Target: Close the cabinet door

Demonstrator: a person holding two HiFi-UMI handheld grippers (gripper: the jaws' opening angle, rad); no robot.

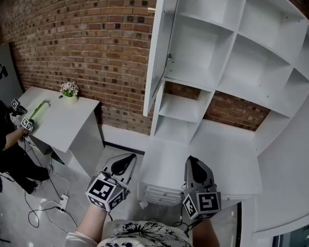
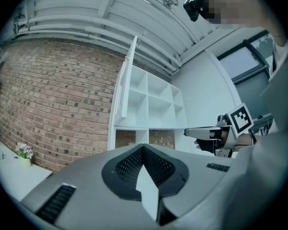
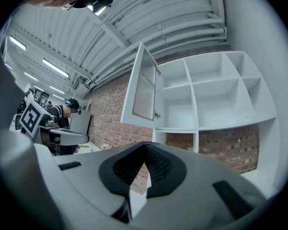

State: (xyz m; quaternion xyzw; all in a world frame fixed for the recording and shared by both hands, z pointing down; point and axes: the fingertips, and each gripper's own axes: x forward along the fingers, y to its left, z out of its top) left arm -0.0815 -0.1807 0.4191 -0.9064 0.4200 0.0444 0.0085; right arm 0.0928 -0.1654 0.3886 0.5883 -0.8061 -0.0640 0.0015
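Door (image 1: 157,50) of the white cabinet (image 1: 232,60) stands open. It is swung out from the left side of the top-left compartment, against a brick wall (image 1: 92,40). The left gripper (image 1: 124,162) and right gripper (image 1: 194,164) are low in the head view, side by side, pointing toward the cabinet and well short of the door. Each has its jaws pressed together with nothing between them.

Only the head view shows the floor. There a white desk (image 1: 56,120) carries a small potted plant (image 1: 68,90), cables (image 1: 46,205) lie loose below it, and a second person (image 1: 0,133) in dark clothes works at its left end. In this view the door is almost edge-on.

The right gripper view looks up at the door's inner face, with a grey inset panel and a small metal fitting at its hinge edge. It also takes in strip lights on the ribbed ceiling and, far left, the left gripper's marker cube. The left gripper view shows the door only as a thin edge. It alone shows a dark-framed window (image 2: 249,63) at upper right, and the right gripper with its cube beside the shelves.

Print in sight is limited to the black-and-white squares on the cubes.
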